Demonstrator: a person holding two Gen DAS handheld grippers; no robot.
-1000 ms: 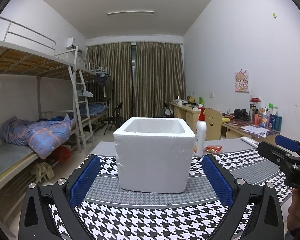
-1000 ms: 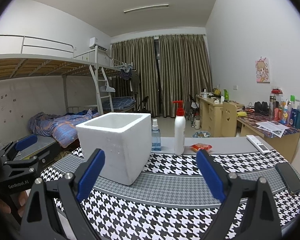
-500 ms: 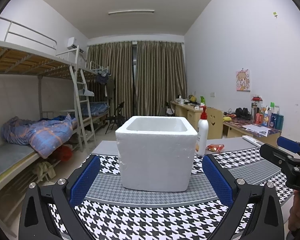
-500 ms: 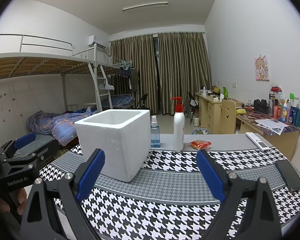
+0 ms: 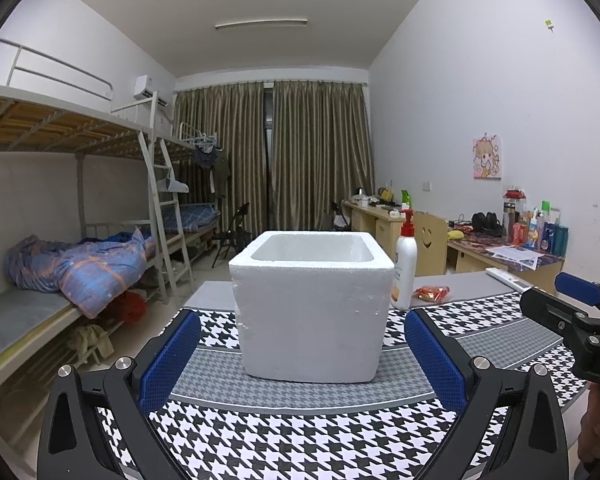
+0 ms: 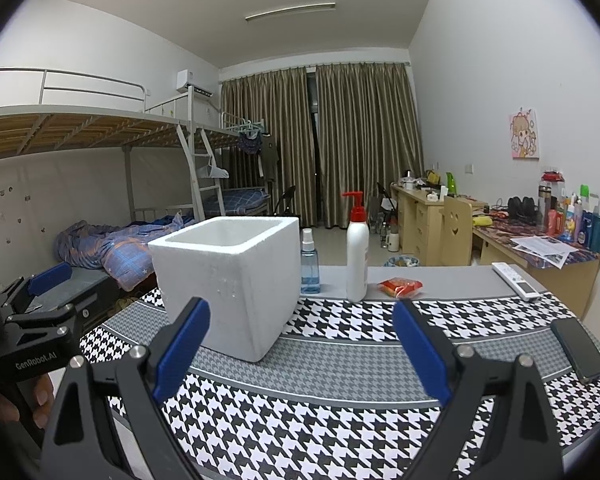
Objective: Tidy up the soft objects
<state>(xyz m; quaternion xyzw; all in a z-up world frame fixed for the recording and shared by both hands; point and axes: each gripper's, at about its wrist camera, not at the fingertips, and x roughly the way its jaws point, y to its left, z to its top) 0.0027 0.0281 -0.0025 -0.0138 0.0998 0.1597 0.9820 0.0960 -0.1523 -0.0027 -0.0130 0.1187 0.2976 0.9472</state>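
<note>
A white foam box stands open-topped on the houndstooth tablecloth; it also shows in the right wrist view, left of centre. A small red soft packet lies behind the box to the right, also in the right wrist view. My left gripper is open and empty, just in front of the box. My right gripper is open and empty, to the right of the box. The inside of the box is hidden.
A white pump bottle and a blue spray bottle stand behind the box. A remote and a dark phone lie at the table's right. Bunk beds stand left, desks right.
Both grippers have risen slightly, so the box and table sit lower in view. Both stay open and empty.
</note>
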